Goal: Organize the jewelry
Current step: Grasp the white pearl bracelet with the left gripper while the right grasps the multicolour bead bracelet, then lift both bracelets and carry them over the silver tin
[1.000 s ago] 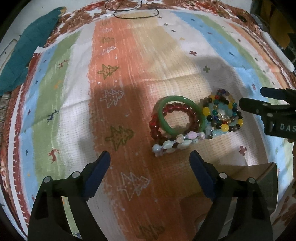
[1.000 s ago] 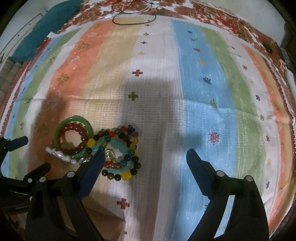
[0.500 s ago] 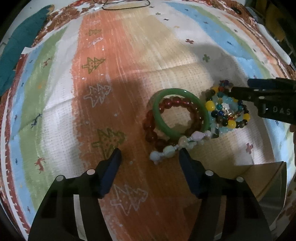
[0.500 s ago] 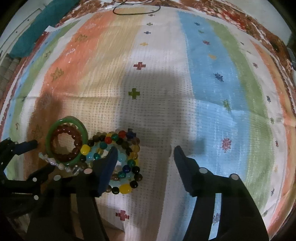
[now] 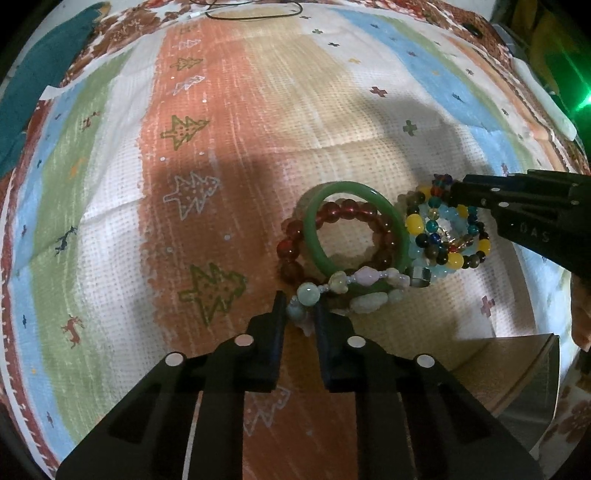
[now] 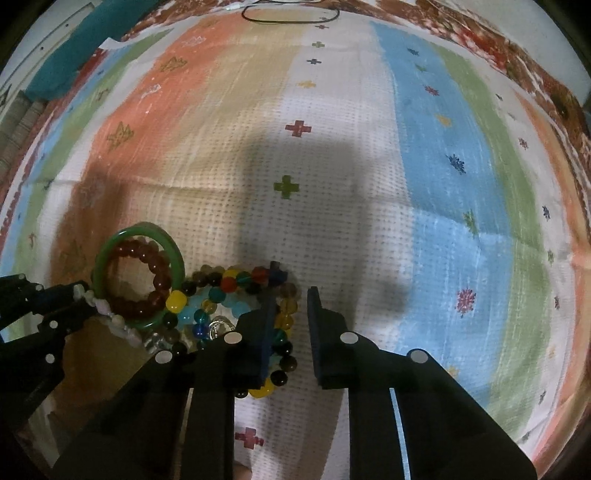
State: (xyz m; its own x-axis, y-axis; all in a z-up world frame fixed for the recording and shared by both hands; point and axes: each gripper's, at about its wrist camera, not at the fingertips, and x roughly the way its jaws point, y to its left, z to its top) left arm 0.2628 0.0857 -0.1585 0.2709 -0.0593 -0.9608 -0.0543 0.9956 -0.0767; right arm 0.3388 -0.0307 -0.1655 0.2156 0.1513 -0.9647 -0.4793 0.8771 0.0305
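Note:
A pile of bracelets lies on the striped cloth: a green bangle (image 5: 397, 229) over a dark red bead bracelet (image 5: 291, 247), a pale stone bracelet (image 5: 364, 277) and a multicoloured bead bracelet (image 5: 448, 236). My left gripper (image 5: 301, 314) is shut on the near end of the pale stone bracelet. My right gripper (image 6: 291, 299) is nearly shut, its left finger resting on the multicoloured bead bracelet (image 6: 229, 291); whether it grips any beads is unclear. The green bangle also shows in the right wrist view (image 6: 177, 258).
A cardboard box (image 5: 517, 373) stands at the near right of the left wrist view. A black cord (image 5: 255, 11) lies at the far edge of the cloth (image 5: 258, 110). A teal cloth (image 5: 44, 70) lies far left.
Both grippers moved down and forward to the pile and closed. The left one closed on the pale stone bracelet; the right one narrowed over the multicoloured beads.

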